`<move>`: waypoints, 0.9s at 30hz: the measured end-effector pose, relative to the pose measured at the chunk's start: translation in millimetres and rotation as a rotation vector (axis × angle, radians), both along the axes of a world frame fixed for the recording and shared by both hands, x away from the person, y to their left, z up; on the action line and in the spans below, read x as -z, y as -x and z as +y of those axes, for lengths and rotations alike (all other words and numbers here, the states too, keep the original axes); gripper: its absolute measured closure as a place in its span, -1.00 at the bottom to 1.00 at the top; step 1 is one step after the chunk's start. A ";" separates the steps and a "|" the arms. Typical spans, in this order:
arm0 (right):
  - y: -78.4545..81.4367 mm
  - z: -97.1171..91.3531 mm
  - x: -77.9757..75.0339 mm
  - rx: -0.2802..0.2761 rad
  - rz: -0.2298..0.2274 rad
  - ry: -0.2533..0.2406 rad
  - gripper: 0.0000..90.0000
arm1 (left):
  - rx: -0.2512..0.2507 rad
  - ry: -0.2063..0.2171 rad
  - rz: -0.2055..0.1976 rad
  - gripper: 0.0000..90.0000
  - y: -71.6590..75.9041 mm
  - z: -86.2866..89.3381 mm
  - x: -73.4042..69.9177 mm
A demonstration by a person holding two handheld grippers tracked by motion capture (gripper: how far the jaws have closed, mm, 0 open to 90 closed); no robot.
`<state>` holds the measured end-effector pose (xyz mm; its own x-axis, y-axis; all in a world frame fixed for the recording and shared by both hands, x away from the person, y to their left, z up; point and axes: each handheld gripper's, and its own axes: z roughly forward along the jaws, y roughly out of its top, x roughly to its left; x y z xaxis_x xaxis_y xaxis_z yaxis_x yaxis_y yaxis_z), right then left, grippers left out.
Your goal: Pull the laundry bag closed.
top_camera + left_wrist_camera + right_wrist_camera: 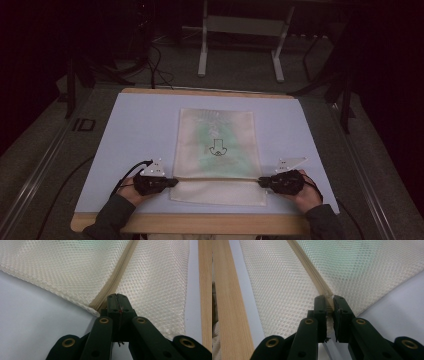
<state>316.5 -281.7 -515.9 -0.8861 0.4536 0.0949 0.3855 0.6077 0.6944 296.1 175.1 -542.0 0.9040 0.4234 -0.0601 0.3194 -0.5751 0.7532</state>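
Left gripper (172, 183) clamped on the left end of the zip (113, 281) of a cream mesh bag (217, 145). Bag flat near the front edge of the pale blue mat (135, 125) (small dark outline printed mid-bag, no legible writing). Right gripper (261, 182) pinched on the zip's right end.

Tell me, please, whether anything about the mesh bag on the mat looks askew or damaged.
Nothing stands out. The mesh bag lies flat and square on the mat, mesh intact, with the left tool and right tool each clamped on an end of its zipper.
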 end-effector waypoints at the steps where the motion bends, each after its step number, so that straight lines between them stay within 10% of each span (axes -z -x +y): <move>1: 0.0 0.0 0.1 0.001 0.000 0.000 0.83 | 0.000 0.000 0.000 0.99 0.0 0.0 0.0; 27: 1.1 -2.0 -7.5 0.046 -0.034 -0.082 0.66 | 0.000 0.005 0.009 0.99 -0.7 0.7 0.0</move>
